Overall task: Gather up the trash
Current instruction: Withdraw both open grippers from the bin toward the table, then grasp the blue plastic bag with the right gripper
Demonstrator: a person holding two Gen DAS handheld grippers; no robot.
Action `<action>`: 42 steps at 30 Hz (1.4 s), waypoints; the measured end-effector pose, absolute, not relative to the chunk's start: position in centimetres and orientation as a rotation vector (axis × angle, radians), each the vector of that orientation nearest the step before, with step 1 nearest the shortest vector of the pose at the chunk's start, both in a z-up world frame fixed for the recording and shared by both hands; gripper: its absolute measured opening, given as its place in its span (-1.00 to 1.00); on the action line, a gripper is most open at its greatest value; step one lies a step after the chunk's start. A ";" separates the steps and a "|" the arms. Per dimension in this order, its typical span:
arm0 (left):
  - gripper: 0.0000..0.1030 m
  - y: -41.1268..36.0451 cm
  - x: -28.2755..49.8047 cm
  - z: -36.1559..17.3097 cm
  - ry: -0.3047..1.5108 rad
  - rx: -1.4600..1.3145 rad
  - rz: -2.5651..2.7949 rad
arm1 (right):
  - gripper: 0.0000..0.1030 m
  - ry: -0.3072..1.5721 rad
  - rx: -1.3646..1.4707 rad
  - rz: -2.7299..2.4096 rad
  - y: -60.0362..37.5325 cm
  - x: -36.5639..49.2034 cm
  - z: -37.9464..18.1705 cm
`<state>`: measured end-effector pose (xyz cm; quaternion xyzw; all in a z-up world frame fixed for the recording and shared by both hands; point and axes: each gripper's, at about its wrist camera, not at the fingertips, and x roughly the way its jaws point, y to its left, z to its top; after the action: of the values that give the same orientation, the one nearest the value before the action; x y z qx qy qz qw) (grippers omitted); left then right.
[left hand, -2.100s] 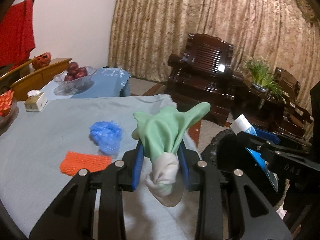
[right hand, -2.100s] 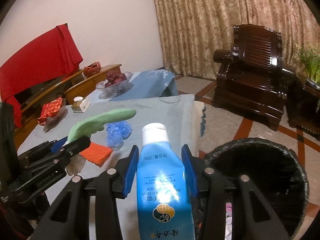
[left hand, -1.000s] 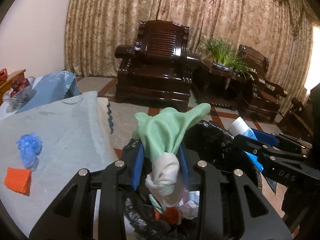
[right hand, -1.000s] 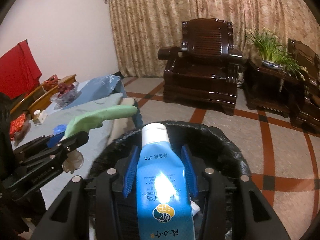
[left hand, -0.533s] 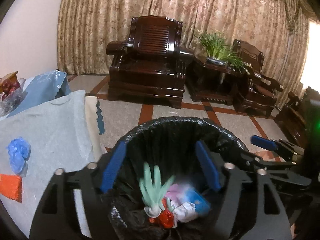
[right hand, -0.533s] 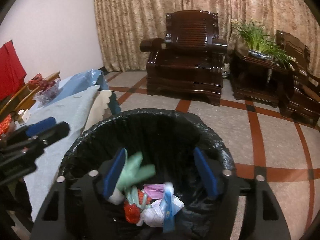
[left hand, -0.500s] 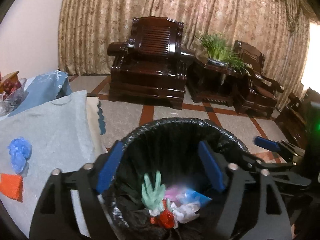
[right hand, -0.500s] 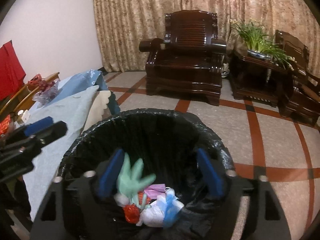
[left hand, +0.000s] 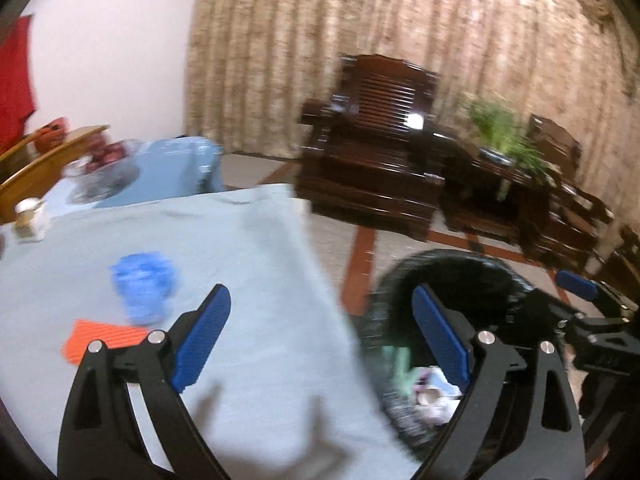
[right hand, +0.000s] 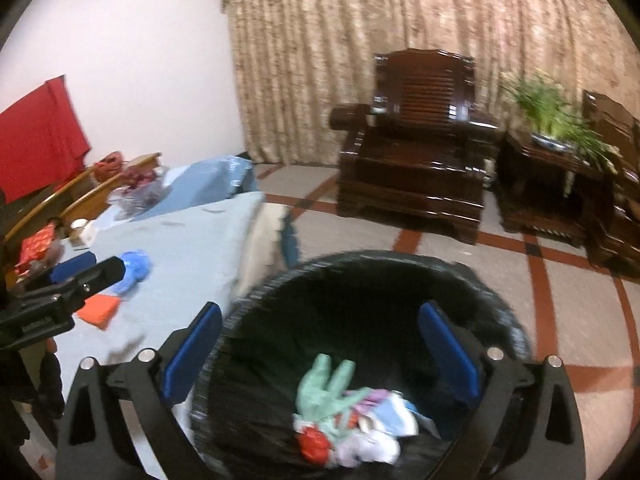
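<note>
Two pieces of trash lie on the tabletop [left hand: 248, 248], ahead and to the left of the left tool [left hand: 320, 332]: a crumpled blue wrapper [left hand: 144, 288] and, touching its near edge, a flat orange piece [left hand: 104, 340]. Both are well apart from the bin [right hand: 360, 280], which stands on the floor just beside the tabletop edge, presumably so items can be carried over in one short swing.

The right tool [right hand: 320, 352] hangs directly over the bin mouth, its jaws spread wide and empty. Below it, at the bin bottom, lie the green glove [right hand: 324, 384], the blue tube [right hand: 396, 416] and other mixed scraps. The left tool is likewise spread wide and holds nothing; its left finger is over the tabletop and its right finger over the bin rim.

Change against the earlier frames: two seconds ago the left tool was clamped on the green glove and the right tool on the blue tube. Both items are now in the bin and both tools are released. Half a second ago the left tool faced the bin squarely; its view has since swung left toward the tabletop, with motion blur, which suggests a return for the remaining two pieces.
</note>
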<state>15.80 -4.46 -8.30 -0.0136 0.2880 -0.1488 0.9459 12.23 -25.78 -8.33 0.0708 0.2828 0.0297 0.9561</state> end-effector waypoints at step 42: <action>0.74 22.2 20.9 -15.5 0.691 -0.131 0.146 | 0.80 0.774 0.018 0.374 3.4 31.5 -17.2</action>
<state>20.92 22.22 -15.45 -0.0639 0.3383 0.0712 0.9362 31.51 3.39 -17.17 0.0089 0.3752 0.1811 0.9090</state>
